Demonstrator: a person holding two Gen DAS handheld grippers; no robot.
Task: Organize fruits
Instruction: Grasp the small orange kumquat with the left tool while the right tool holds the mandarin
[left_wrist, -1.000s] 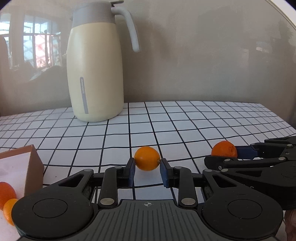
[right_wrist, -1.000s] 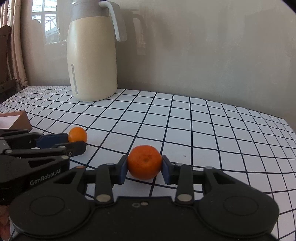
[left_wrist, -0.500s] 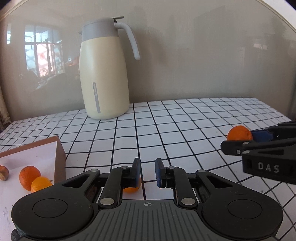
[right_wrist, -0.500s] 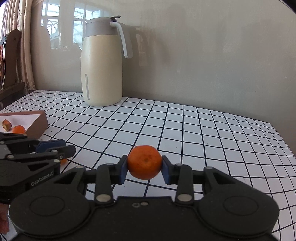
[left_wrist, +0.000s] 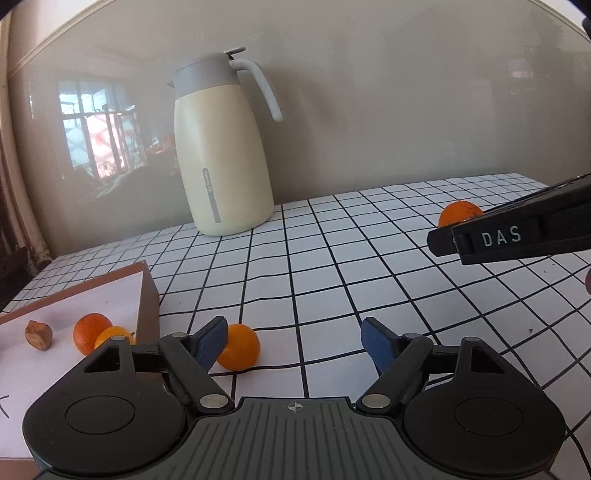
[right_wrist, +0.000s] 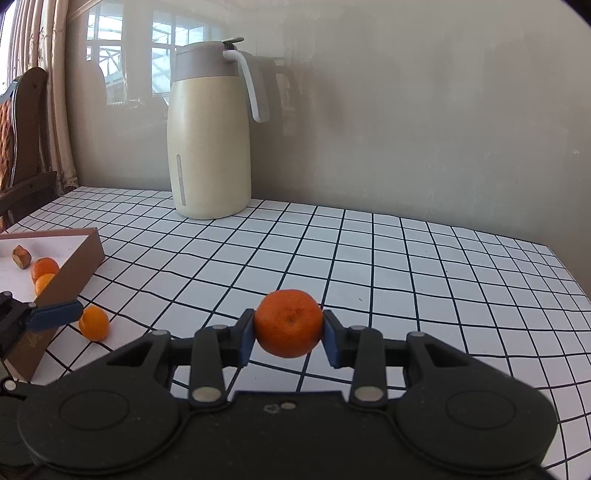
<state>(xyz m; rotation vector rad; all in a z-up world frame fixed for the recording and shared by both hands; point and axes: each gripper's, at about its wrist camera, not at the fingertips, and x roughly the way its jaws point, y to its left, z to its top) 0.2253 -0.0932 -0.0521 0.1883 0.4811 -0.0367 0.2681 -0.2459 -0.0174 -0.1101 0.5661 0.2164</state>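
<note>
At the far left, an open box with brown walls and a white floor is being used as the fruit holder; 2 small oranges and 1 brown, shrivelled piece are lying inside it. Just right of the box wall, 1 small orange is resting on the checked tablecloth, outside the box.

The left gripper is being opened, its jaws already standing wide. The small orange is seen close against the left blue pad and clear of the right pad, so nothing is being held.

Further right, the right gripper is being kept narrowly closed on 1 mandarin, which is being carried above the tablecloth, pinched at its widest sides by both blue pads.

These fruits are judged to be light, round and apt to roll, with soft skin that bruises under hard squeezing. A gentle grip across the middle is judged best.

At the far side, a cream thermos jug is standing by the wall.
</note>
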